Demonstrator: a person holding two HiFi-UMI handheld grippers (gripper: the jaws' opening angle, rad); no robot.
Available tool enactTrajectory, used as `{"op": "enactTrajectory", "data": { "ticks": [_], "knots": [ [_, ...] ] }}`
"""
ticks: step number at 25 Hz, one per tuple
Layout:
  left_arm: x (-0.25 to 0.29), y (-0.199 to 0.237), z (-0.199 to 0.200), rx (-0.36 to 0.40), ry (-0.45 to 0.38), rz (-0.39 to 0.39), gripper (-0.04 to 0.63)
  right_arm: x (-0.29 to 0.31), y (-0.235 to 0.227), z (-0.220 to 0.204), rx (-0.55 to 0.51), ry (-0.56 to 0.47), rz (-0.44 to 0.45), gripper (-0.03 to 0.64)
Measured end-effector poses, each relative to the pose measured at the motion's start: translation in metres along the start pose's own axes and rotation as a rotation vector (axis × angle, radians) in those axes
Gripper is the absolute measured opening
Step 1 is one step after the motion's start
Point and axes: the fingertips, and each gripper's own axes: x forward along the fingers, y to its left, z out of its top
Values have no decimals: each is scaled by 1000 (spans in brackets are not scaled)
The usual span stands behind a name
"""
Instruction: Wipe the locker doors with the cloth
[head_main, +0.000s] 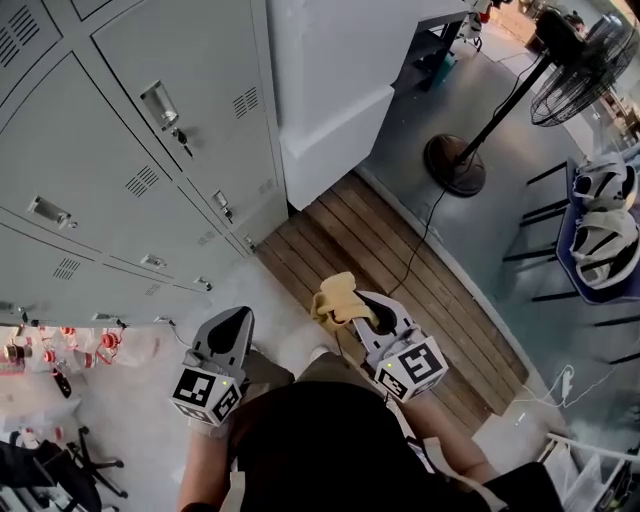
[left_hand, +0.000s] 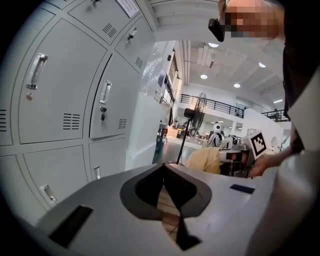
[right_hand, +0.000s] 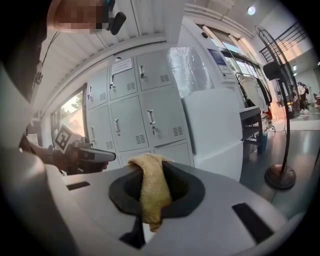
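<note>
Grey locker doors (head_main: 130, 120) ahead; right tool (head_main: 355, 306) pinched on yellow cloth (head_main: 334, 296), soft, light, limp, likely best gripped mid-fold; left tool (head_main: 233, 322) closed, empty

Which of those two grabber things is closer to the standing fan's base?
Right. The right gripper, gripping the cloth, is over the wood floor on the side of the fan base. The left gripper is farther off, toward the lockers.
</note>
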Motion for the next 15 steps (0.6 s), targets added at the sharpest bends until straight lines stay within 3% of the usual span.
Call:
{"op": "enactTrajectory", "data": {
  "ticks": [8, 15],
  "knots": [
    [16, 54, 2, -15, 12, -12, 9, 54, 1, 4, 10, 13, 0, 41],
    [25, 138, 14, -2, 54, -73, 9, 136, 18, 16, 72, 31, -44, 41]
  ]
}}
